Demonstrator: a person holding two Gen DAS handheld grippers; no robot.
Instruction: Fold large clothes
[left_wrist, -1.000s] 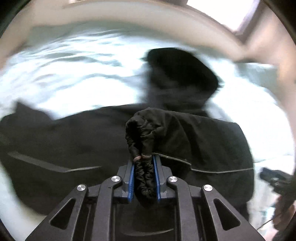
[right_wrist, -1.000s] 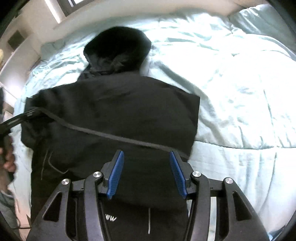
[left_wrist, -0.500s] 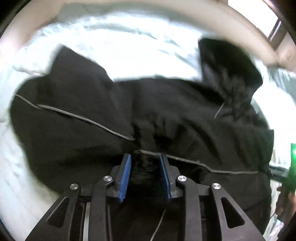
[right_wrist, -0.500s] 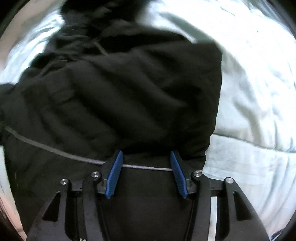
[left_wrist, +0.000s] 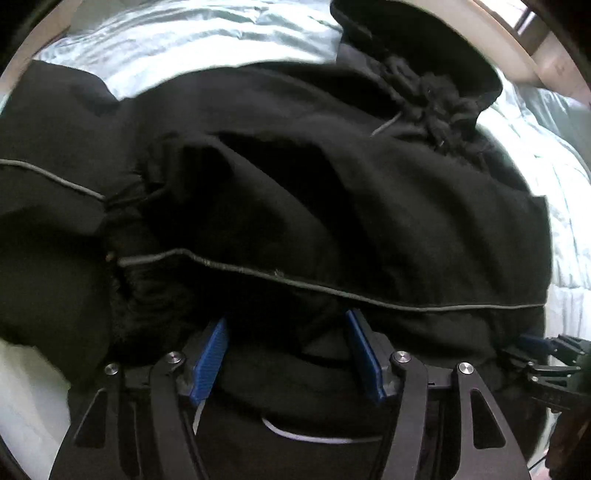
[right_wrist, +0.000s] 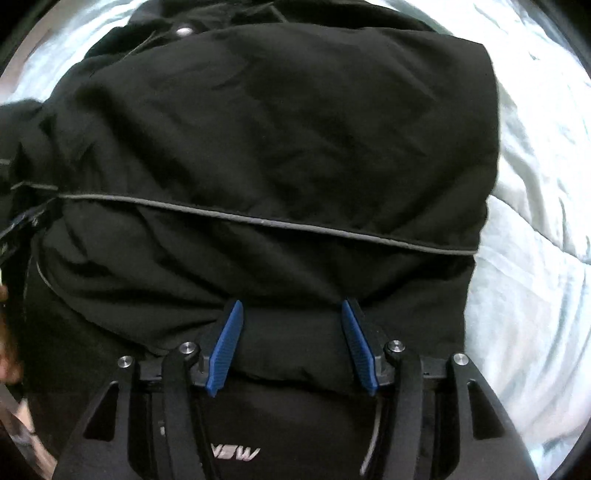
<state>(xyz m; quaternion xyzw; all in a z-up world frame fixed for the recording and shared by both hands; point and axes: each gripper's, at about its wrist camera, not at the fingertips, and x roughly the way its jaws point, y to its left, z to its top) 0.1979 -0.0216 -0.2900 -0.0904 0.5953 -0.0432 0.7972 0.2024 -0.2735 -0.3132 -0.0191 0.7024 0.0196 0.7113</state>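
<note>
A black hooded jacket (left_wrist: 332, 184) with grey piping (left_wrist: 406, 306) lies on the bed, its sleeve folded across the body. Its hood (left_wrist: 424, 55) lies at the far end. My left gripper (left_wrist: 286, 317) hovers low over the jacket's near part, jaws opening wide; black cloth shows between the blue pads, but they do not press it. In the right wrist view the jacket (right_wrist: 295, 129) fills the frame, crossed by the piping (right_wrist: 258, 221). My right gripper (right_wrist: 291, 302) points down at the cloth with its jaws apart, gripping nothing.
A pale blue quilt (left_wrist: 184, 33) covers the bed and shows to the right of the jacket (right_wrist: 535, 258). The right gripper's body (left_wrist: 554, 369) shows at the left view's right edge. A hand (right_wrist: 7, 332) is at the right view's left edge.
The left gripper held the bunched sleeve cuff a second ago; it has let go and its jaws have spread. Both grippers have come down close to the jacket.
</note>
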